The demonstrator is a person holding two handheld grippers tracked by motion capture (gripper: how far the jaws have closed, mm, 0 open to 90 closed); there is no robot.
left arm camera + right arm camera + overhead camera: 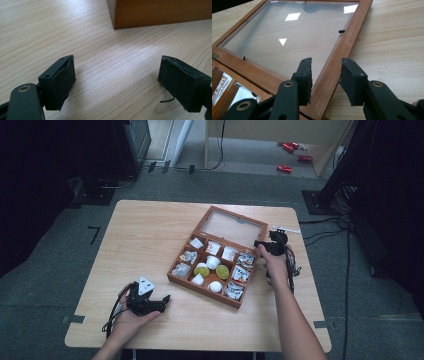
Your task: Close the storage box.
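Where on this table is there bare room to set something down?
The table is bare left of the wooden box to its far-left corner, and along the near edge between both forearms. It is crowded at the lid, where the right gripper works.

One print can be partly read: in the right gripper view, grey letters that look like "Mian", the end of a longer word, run along a white packet (222, 87) in the wooden box (227, 63), just below the hinge of its glass lid (287, 32). The print on the box's other packets is too small to read.
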